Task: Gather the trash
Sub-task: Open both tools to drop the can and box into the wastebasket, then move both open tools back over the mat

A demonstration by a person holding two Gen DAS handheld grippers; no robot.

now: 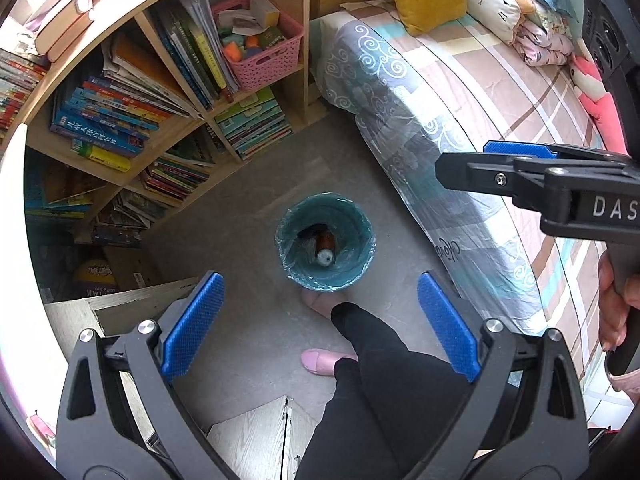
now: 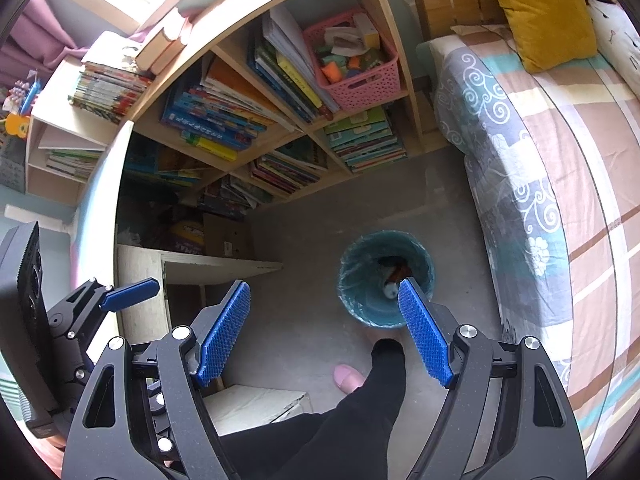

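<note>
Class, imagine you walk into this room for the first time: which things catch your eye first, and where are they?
A teal-lined bin stands on the grey floor between the bookshelf and the bed, with a brown bottle lying inside it. The left gripper and right gripper both hang open above the floor, holding nothing. A pink basket of oddments sits high on the shelf.
</note>
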